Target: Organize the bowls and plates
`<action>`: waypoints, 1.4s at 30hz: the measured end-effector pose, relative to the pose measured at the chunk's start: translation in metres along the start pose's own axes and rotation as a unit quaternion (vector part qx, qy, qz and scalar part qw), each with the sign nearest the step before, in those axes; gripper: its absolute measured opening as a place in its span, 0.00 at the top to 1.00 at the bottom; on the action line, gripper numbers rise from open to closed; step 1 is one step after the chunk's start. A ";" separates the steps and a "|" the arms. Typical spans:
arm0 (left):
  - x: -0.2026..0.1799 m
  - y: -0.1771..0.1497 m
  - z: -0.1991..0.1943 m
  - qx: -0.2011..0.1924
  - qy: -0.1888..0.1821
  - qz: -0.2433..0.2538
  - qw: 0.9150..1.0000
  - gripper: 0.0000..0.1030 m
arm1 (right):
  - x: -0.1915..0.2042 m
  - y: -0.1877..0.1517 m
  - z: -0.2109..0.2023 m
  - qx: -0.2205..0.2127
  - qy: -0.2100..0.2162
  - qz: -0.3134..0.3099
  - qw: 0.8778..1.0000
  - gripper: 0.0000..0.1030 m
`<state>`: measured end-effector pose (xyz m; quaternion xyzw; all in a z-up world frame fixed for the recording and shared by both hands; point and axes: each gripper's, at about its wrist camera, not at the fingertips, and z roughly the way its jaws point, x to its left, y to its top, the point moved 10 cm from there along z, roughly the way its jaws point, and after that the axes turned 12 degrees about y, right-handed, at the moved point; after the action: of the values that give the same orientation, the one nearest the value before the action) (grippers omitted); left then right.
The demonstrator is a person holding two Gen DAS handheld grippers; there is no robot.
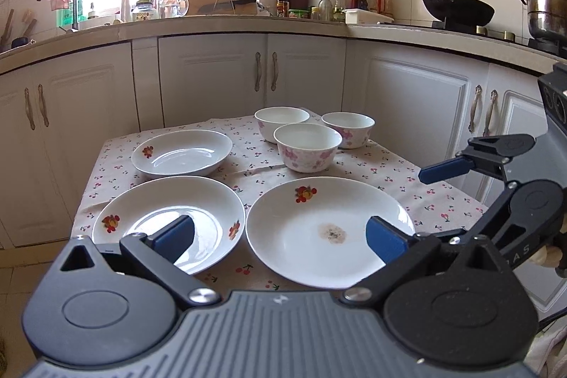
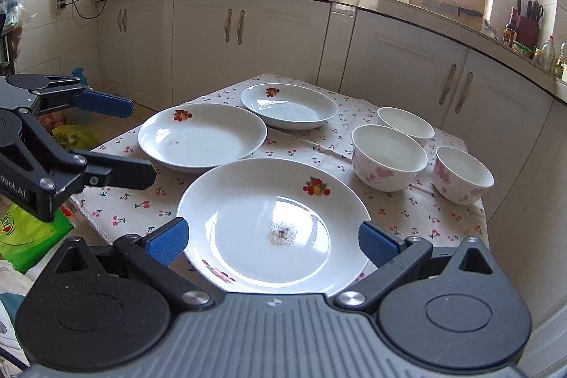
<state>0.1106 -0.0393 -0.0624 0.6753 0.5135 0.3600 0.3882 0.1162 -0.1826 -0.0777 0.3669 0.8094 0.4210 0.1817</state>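
Observation:
Three white plates with fruit prints lie on a cherry-print tablecloth (image 1: 389, 172): a stained plate (image 1: 329, 229) at near right, one at near left (image 1: 170, 218), a smaller one (image 1: 182, 153) behind. Three pink-flowered bowls (image 1: 308, 147) stand at the back right. My left gripper (image 1: 280, 236) is open and empty, above the near edge between the two front plates. My right gripper (image 2: 273, 240) is open and empty, its fingers on either side of the stained plate (image 2: 273, 222) without touching it. The other plates (image 2: 202, 137) and bowls (image 2: 389, 158) lie beyond it.
White kitchen cabinets (image 1: 212, 77) and a counter crowded with bottles, a cutting board and a wok (image 1: 457, 7) stand behind the small table. Bags and a green packet (image 2: 28, 232) lie on the floor to the table's left. The other gripper (image 2: 81, 144) hovers left of the table.

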 end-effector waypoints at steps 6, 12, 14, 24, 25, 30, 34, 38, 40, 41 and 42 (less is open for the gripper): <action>-0.007 -0.006 0.015 0.033 -0.008 0.005 0.999 0.01 | -0.015 -0.025 0.001 0.008 0.009 0.031 0.999 0.00; -0.011 -0.007 0.034 0.065 -0.025 0.011 0.997 0.01 | -0.017 -0.043 0.012 0.026 0.022 0.026 0.999 0.00; -0.013 -0.006 0.042 0.080 -0.037 0.018 0.996 0.01 | -0.016 -0.047 0.017 0.032 0.025 0.023 0.999 0.00; -0.019 0.007 0.084 0.133 -0.076 0.061 0.986 0.01 | -0.013 -0.058 0.038 0.048 0.025 0.013 0.998 0.00; -0.020 0.010 0.087 0.133 -0.080 0.067 0.986 0.01 | -0.013 -0.058 0.039 0.049 0.024 0.013 0.998 0.00; -0.031 0.020 0.107 0.143 -0.106 0.091 0.980 0.01 | -0.018 -0.058 0.044 0.052 0.030 0.035 0.998 0.00; -0.040 0.021 0.125 0.160 -0.124 0.108 0.973 0.01 | -0.020 -0.059 0.044 0.045 0.027 0.039 0.998 0.00; -0.049 0.019 0.141 0.176 -0.138 0.124 0.967 0.01 | -0.020 -0.060 0.044 0.033 0.022 0.041 0.998 0.00; -0.051 0.018 0.149 0.186 -0.143 0.128 0.964 0.01 | -0.020 -0.060 0.044 0.032 0.019 0.042 0.998 0.00; -0.052 0.018 0.153 0.192 -0.146 0.128 0.962 0.01 | -0.021 -0.060 0.044 0.032 0.018 0.043 0.998 0.00; -0.053 0.018 0.157 0.198 -0.150 0.128 0.960 0.01 | -0.021 -0.060 0.044 0.031 0.017 0.043 0.998 0.00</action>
<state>0.2455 -0.1181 -0.1193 0.8449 0.4196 0.1929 0.2700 0.1302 -0.1962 -0.1523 0.3997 0.8082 0.4098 0.1383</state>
